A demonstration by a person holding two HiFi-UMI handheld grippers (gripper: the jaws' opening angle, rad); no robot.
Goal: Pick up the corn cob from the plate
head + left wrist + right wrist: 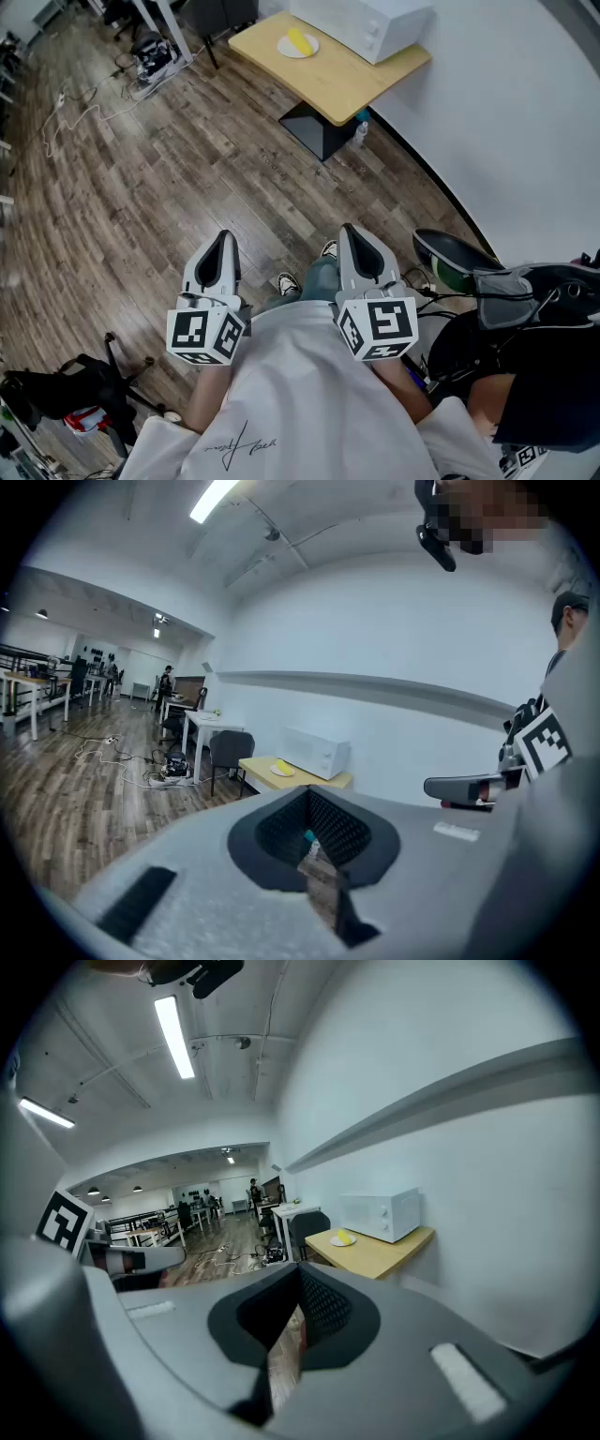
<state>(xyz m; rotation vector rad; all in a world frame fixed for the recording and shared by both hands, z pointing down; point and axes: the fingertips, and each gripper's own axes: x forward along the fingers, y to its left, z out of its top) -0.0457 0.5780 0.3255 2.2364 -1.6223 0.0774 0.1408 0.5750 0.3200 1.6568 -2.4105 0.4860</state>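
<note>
A yellow corn cob (297, 39) lies on a small white plate (309, 50) on a yellow table (342, 82) far ahead across the room. The left gripper view shows the corn cob (281, 767) small in the distance; so does the right gripper view, where the corn cob (344, 1236) sits in front of a microwave. My left gripper (223, 242) and right gripper (354, 234) are held close to the body, side by side, over the wooden floor. Both are shut with nothing between the jaws, and both are far from the plate.
A white microwave (364, 23) stands behind the plate on the table. A water bottle (361, 132) sits by the table's black base. Cables (75, 117) trail over the floor at left. A black chair (459, 255) is at right, and a chair base (112, 380) at lower left.
</note>
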